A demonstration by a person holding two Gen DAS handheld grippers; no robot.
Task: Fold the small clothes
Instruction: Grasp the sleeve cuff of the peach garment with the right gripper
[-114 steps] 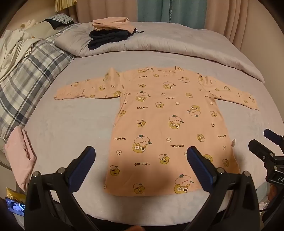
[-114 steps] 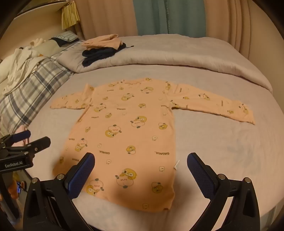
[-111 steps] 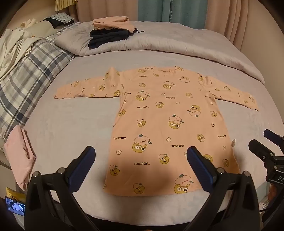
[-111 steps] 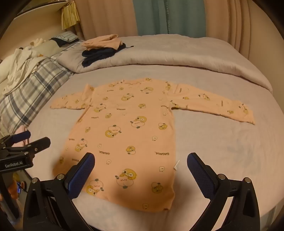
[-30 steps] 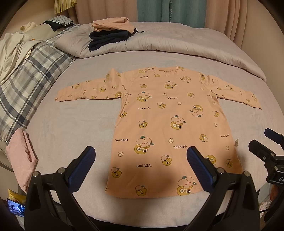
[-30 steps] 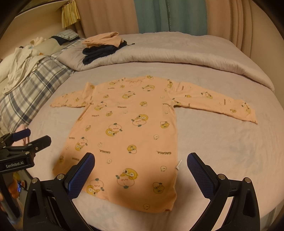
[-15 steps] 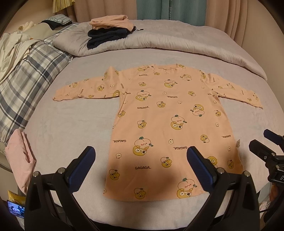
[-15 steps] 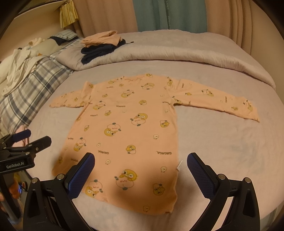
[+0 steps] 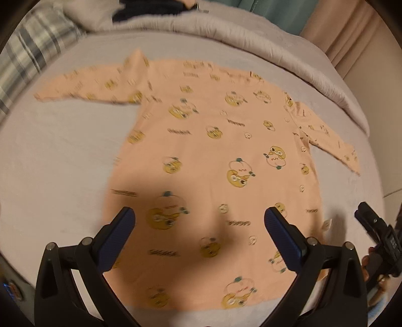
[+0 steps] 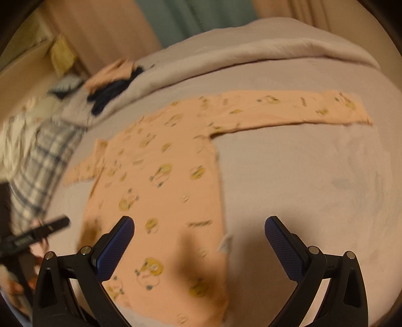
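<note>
A small peach long-sleeved shirt (image 9: 213, 156) with yellow cartoon prints lies flat on the grey bed (image 9: 57, 161), both sleeves spread out. My left gripper (image 9: 199, 226) is open and empty, hovering over the shirt's lower half. My right gripper (image 10: 199, 234) is open and empty above the shirt's (image 10: 160, 181) lower right edge, with the right sleeve (image 10: 289, 110) stretched out ahead. Both views are blurred by motion. The right gripper also shows at the right edge of the left wrist view (image 9: 377, 231).
A grey duvet (image 10: 251, 57) lies folded along the far side of the bed, with a pile of dark and peach clothes (image 10: 113, 83) on it. A plaid blanket (image 10: 42, 156) lies at the left. Curtains (image 10: 191, 20) hang behind.
Both grippers have moved forward and lower over the shirt. The left view has tilted right, the right view has swung towards the right sleeve. The shirt lies as before.
</note>
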